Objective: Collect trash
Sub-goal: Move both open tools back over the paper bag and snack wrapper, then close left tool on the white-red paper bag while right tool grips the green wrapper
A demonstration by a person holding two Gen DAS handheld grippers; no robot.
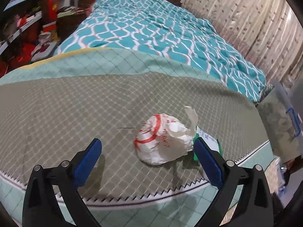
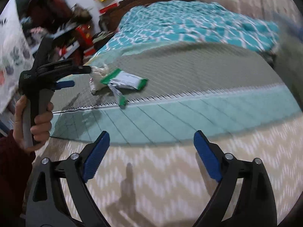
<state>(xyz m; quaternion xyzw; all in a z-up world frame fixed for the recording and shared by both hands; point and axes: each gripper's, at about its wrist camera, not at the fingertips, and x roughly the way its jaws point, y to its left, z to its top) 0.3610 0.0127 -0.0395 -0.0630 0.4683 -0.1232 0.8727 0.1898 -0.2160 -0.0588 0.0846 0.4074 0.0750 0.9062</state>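
Quilted grey-green bed cover (image 1: pixel 75 102) is seen under a teal patterned duvet (image 1: pixel 151 28). Near the mattress edge a crumpled white bag with red print (image 1: pixel 162 141) is lying, with a green-and-white wrapper (image 2: pixel 125 80) touching it. Left tool (image 1: pixel 146 156) is held wide, nothing gripped, the bag between its fingers. Right tool (image 2: pixel 151 155) is spread wide over patterned floor (image 2: pixel 161 179), apparently empty; blur limits detail.
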